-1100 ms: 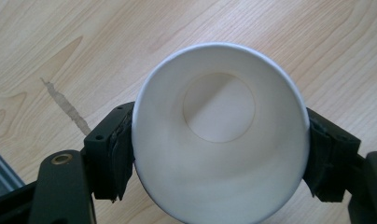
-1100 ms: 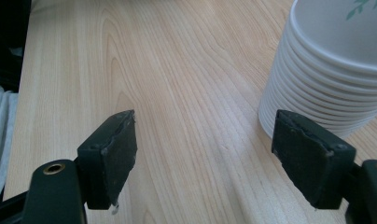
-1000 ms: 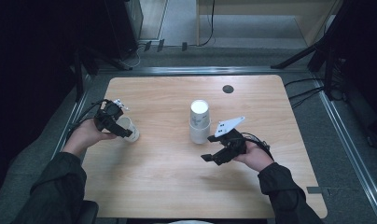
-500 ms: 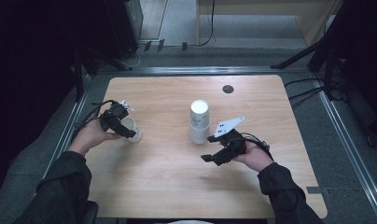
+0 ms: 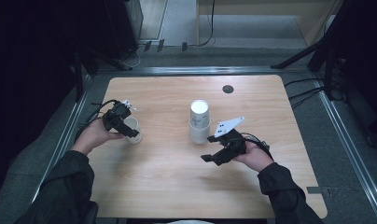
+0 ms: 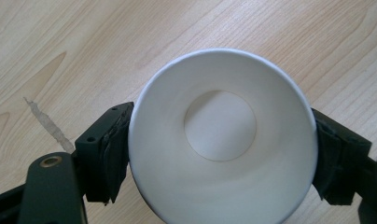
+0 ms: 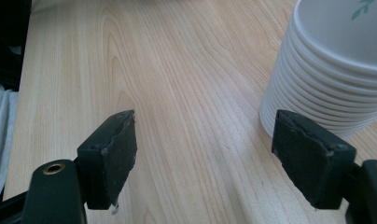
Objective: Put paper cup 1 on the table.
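A white paper cup (image 6: 219, 93) stands upright on the wooden table (image 5: 177, 186) at its left side, its mouth facing up. My left gripper (image 6: 221, 156) straddles the cup (image 5: 132, 124) with a pad close against each side. Its jaws have just been opening with the cup between them, and the rim looks round and unsqueezed. A stack of upside-down white cups (image 5: 199, 121) stands mid-table. My right gripper (image 5: 207, 149) rests just to the stack's near right, open, with bare wood between its pads (image 7: 107, 154). The stack (image 7: 336, 70) lies beyond its right jaw.
A small black round disc (image 5: 227, 88) sits in the table top near the far edge. Metal rails (image 5: 84, 100) border the table, with dark stand legs (image 5: 308, 58) on the floor at the far right. White cloth (image 7: 0, 140) shows past the table's near edge.
My left gripper has shifted slightly to the right at the cup. The right hand and the stack have stayed where they were.
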`<state>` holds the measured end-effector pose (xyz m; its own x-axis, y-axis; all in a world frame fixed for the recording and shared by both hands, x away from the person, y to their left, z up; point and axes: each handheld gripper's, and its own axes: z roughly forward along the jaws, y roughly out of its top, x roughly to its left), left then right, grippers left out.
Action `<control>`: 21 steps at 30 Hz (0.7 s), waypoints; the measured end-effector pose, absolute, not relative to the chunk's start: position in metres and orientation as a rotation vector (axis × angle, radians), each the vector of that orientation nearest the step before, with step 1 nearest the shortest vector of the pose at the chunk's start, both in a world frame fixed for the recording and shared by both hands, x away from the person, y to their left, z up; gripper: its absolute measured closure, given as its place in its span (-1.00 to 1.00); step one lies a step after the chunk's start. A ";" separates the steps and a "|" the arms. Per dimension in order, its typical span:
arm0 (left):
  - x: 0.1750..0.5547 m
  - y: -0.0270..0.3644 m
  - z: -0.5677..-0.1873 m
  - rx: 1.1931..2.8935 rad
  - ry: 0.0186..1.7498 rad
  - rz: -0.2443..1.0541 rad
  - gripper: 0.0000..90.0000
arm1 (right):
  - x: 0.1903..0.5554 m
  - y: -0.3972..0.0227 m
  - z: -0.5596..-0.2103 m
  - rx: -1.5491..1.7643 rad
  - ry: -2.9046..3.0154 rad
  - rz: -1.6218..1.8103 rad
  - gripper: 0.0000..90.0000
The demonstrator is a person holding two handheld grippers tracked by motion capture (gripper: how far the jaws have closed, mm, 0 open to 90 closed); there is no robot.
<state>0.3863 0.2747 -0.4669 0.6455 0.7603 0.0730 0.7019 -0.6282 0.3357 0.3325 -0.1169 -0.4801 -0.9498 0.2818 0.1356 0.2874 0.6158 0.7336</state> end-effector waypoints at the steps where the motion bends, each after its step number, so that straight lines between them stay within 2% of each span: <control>1: 0.386 0.275 -0.467 2.583 1.178 0.297 -0.58 | 0.333 -0.117 -0.480 -0.495 -2.818 -1.281 -0.50; 10: 0.385 0.278 -0.467 2.552 1.183 0.255 -0.70 | 0.333 -0.117 -0.481 -0.491 -2.819 -1.275 -0.50; 21: 0.381 0.287 -0.462 2.484 1.204 0.198 -0.72 | 0.333 -0.117 -0.480 -0.493 -2.813 -1.273 -0.50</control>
